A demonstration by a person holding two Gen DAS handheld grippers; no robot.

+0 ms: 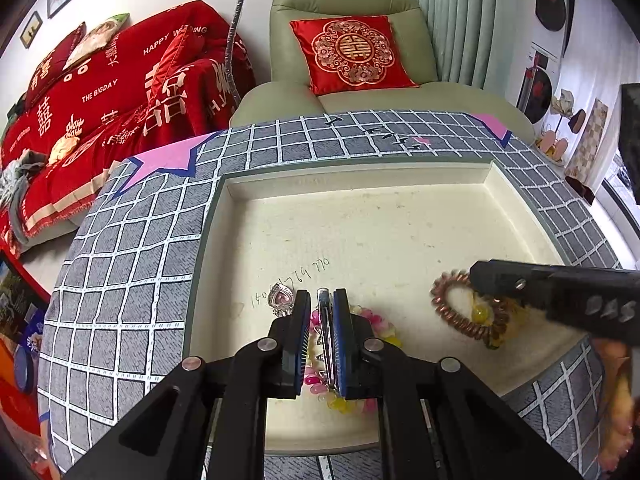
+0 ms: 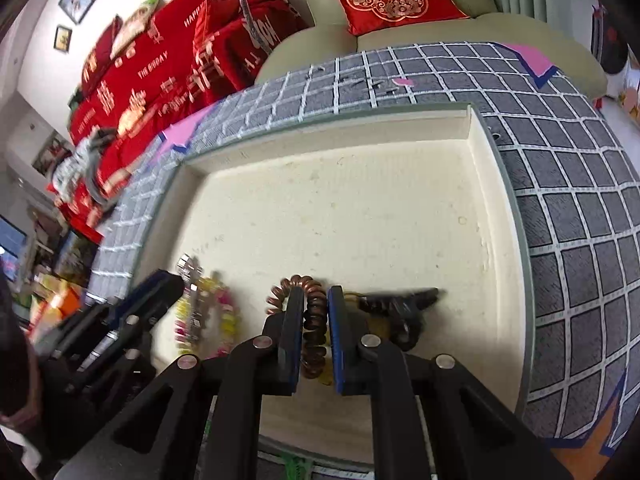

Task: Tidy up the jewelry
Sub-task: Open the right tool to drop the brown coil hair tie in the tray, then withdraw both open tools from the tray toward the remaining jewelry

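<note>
While everything lies low in the tray [image 1: 224,216], left hand-held gripper [image 1: 322,300] clamps a metal clip [image 1: 323,320], right hand-held gripper [image 2: 314,300] the coil tie [image 2: 312,320]; sorting seems barely begun.

Each tool is a matte black linkage frame. The left tool [image 1: 322,344] and right tool [image 2: 314,340] carry two flat black fingers [image 2: 291,340] lined with blue pads. Round silver pivot screws [image 1: 267,345] join the links. Pale embossed lettering marks the right tool's side.
</note>
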